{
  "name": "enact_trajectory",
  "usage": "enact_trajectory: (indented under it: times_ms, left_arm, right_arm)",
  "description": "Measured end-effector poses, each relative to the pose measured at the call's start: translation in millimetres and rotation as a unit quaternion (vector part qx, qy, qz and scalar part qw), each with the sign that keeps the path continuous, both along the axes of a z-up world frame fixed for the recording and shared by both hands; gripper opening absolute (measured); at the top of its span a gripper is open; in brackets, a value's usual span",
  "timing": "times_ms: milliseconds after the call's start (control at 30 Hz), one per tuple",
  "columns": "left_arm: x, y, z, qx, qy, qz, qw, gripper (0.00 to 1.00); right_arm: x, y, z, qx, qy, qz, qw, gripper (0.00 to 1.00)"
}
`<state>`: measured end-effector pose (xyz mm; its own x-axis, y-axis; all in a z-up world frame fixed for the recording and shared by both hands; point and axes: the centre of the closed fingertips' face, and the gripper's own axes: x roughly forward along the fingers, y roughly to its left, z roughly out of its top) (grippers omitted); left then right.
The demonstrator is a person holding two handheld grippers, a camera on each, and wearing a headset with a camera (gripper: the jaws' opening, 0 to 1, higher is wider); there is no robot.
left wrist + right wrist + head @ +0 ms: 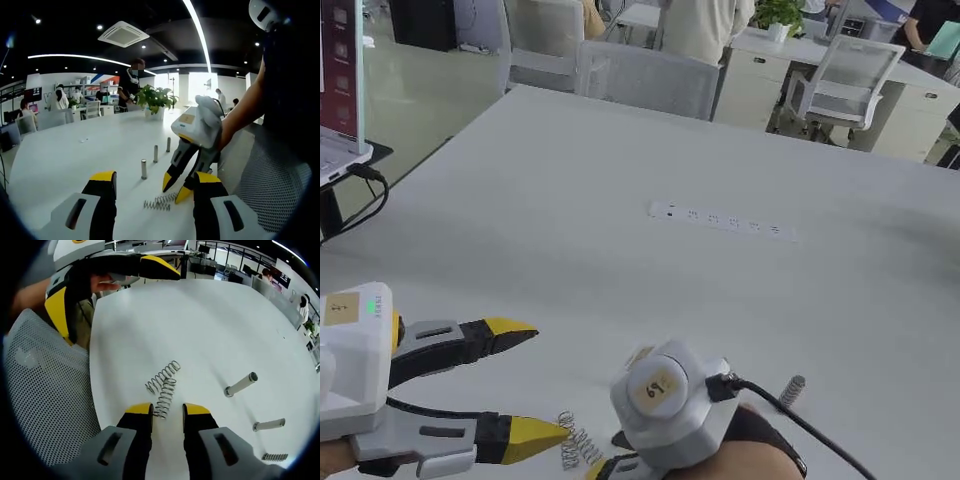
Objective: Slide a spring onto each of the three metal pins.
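Two loose springs [163,385] lie side by side on the white table, also seen near the bottom edge of the head view as springs [577,441]. My right gripper [167,412] is open over them, and the near end of one spring lies at its fingertips. Two bare metal pins [241,384] [268,425] stand to the right; a third pin [274,457] wears a spring. My left gripper [535,382] is open and holds nothing. In the left gripper view the springs [160,202] lie just under the right gripper [175,190], with the pins [144,169] behind.
A white power strip [720,221] lies across the middle of the table [620,180]. A laptop [335,90] with a cable sits at the far left edge. Mesh chairs [645,78] and people stand beyond the far side.
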<state>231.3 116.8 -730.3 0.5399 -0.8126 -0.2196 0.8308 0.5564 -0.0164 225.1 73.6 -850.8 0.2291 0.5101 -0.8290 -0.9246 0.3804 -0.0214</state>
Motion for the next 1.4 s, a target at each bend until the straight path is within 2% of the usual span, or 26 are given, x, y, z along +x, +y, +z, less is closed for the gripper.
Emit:
enact_trajectory:
  times_ms: [133, 233, 267, 400, 533, 600, 700, 833, 1033, 1100, 1233, 1367, 1400]
  left_arm:
    - [-0.4, -0.3, -0.8, -0.001, 0.0, -0.001, 1.0, 0.58]
    - [-0.2, 0.2, -1.3, -0.001, 0.001, 0.0, 1.0, 0.57]
    - [-0.2, 0.4, -1.5, -0.001, 0.001, 0.0, 1.0, 0.57]
    - [-0.3, 1.2, -1.9, -0.002, 0.001, 0.0, 1.0, 0.57]
    - [-0.6, 0.6, -2.4, -0.001, 0.001, -0.001, 1.0, 0.56]
    - [-0.2, 0.2, -2.0, -0.002, 0.001, -0.001, 1.0, 0.56]
    - [-0.1, -0.6, -1.6, -0.003, 0.001, -0.001, 1.0, 0.56]
    - [-0.4, -2.7, -3.3, -0.001, 0.001, -0.005, 1.0, 0.56]
    - [-0.8, -14.8, -21.6, 0.019, 0.015, -0.028, 0.9993, 0.57]
    - [0.0, -19.3, -32.4, 0.037, 0.021, -0.036, 0.9984, 0.57]
    - [2.8, -27.5, -43.7, 0.043, 0.029, -0.045, 0.9976, 0.57]
    - [8.7, -27.5, -54.4, 0.053, 0.035, -0.041, 0.9971, 0.57]
    - [11.2, -25.5, -60.4, 0.064, 0.037, -0.038, 0.9965, 0.55]
  right_arm:
    - [1.5, -1.8, 0.9, -0.002, -0.003, -0.005, 1.0, 0.19]
    - [2.3, -3.5, 0.6, -0.008, -0.005, -0.01, 0.9999, 0.11]
    - [5.2, -5.0, 0.7, -0.011, -0.013, -0.015, 0.9997, 0.09]
    - [7.0, -5.5, 0.5, -0.009, -0.014, -0.022, 0.9996, 0.08]
    - [10.5, -6.1, 3.0, -0.005, -0.024, -0.026, 0.9993, 0.08]
    - [14.7, -5.7, 6.1, 0.001, -0.039, -0.029, 0.9988, 0.08]
    - [18.3, -6.4, 7.5, 0.003, -0.049, -0.034, 0.9982, 0.08]
    - [14.0, -6.3, 5.2, 0.0, -0.039, -0.025, 0.9989, 0.07]
    - [8.9, -3.1, 5.9, 0.006, -0.042, -0.02, 0.9989, 0.07]
    - [9.1, -2.7, 5.7, 0.009, -0.04, -0.024, 0.9989, 0.07]
    - [10.8, -3.2, 7.0, 0.01, -0.04, -0.029, 0.9987, 0.07]
    - [11.8, -3.4, 7.5, 0.012, -0.037, -0.034, 0.9986, 0.07]
    - [11.5, -3.9, 7.1, 0.011, -0.036, -0.036, 0.9986, 0.07]
